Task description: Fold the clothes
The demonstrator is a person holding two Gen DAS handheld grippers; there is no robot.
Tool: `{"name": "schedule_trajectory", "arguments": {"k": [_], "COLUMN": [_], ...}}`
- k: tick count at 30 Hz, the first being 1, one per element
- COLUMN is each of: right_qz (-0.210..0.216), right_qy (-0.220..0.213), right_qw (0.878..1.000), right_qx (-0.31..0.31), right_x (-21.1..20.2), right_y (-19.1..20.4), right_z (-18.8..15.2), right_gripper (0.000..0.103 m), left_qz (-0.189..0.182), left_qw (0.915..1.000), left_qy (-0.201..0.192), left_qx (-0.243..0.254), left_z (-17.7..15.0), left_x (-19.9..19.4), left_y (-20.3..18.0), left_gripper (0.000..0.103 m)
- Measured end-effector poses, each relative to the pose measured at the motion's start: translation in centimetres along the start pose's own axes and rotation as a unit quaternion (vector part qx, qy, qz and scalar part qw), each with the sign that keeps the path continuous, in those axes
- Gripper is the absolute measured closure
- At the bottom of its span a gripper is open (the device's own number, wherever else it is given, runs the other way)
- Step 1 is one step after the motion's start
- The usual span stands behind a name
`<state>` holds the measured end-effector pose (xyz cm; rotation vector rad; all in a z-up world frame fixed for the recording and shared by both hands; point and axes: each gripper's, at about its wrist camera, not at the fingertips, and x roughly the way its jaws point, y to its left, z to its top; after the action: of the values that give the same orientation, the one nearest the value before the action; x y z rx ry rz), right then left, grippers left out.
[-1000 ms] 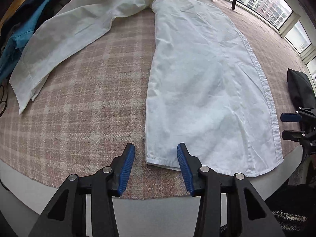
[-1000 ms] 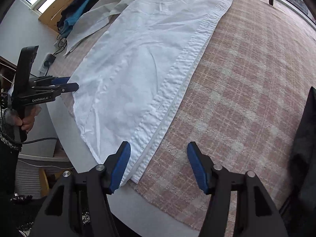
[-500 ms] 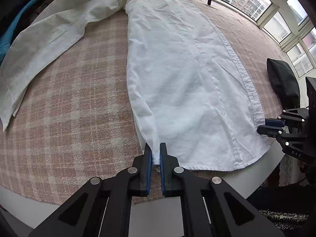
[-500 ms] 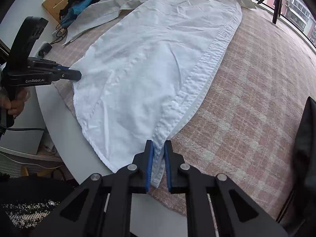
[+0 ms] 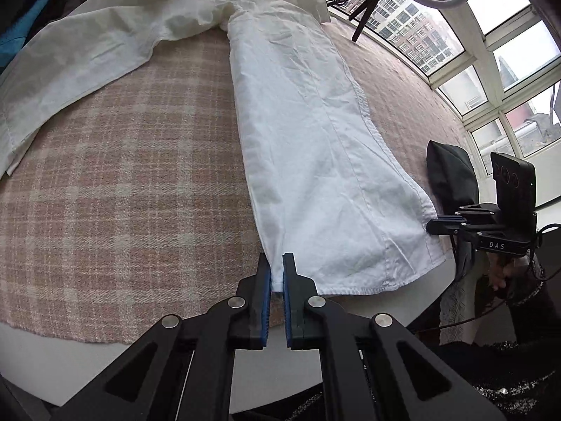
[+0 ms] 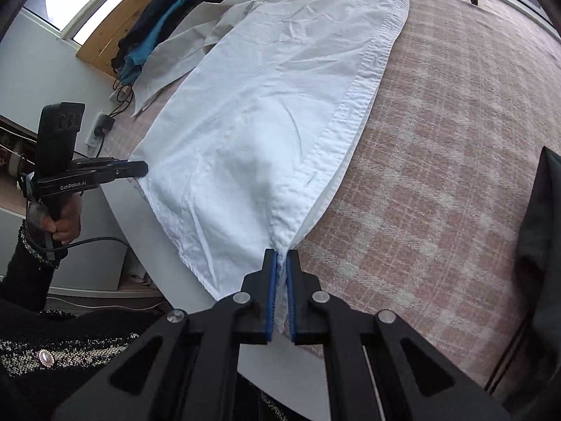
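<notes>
A white button shirt (image 5: 308,140) lies lengthwise on the plaid-covered table (image 5: 115,210), collar at the far end, one sleeve (image 5: 87,59) spread out to the left. My left gripper (image 5: 277,273) is shut on the hem's left corner. My right gripper (image 6: 280,263) is shut on the hem's right corner by the button placket (image 6: 354,112). The hem is lifted slightly off the table between them. Each gripper shows in the other's view, the right one (image 5: 438,226) and the left one (image 6: 136,168).
Dark and teal clothes (image 6: 157,31) are piled at the far left on a wooden ledge. A dark garment (image 5: 452,172) lies at the table's right edge. A tripod (image 5: 364,14) stands by the windows. The table's white rim (image 5: 175,361) is close below the grippers.
Both grippers closed on the hem corners from open, and have since pulled the hem toward the table's near edge and raised it slightly.
</notes>
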<state>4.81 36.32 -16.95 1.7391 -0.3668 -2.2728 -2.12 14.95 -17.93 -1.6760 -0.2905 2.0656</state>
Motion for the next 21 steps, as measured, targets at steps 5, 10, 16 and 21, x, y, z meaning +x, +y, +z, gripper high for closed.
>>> {"name": "schedule_trajectory", "arguments": {"k": [5, 10, 16, 21], "right_qz": [-0.111, -0.099, -0.027, -0.004], "right_qy": [0.030, -0.030, -0.087, -0.081], "right_qw": [0.993, 0.994, 0.995, 0.995], "right_qx": [-0.038, -0.040, -0.044, -0.055], "right_x": [1.9, -0.2, 0.7, 2.3], "right_y": [1.9, 3.1, 3.3, 2.6], "right_z": [0.9, 4.1, 10.4, 13.9], "right_gripper": [0.086, 0.081, 0.079, 0.079], "left_qz": [0.050, 0.082, 0.041, 0.055], "left_qw": [0.9986, 0.9958, 0.9939, 0.9931], "left_qy": [0.013, -0.030, -0.018, 0.020], "left_qx": [0.009, 0.029, 0.101, 0.102], "left_z": [0.7, 0.9, 4.7, 6.7], "left_x": [1.6, -2.4, 0.5, 5.5], "left_y": [-0.1, -0.4, -4.8, -5.2], "left_gripper": [0.088, 0.087, 0.087, 0.087]}}
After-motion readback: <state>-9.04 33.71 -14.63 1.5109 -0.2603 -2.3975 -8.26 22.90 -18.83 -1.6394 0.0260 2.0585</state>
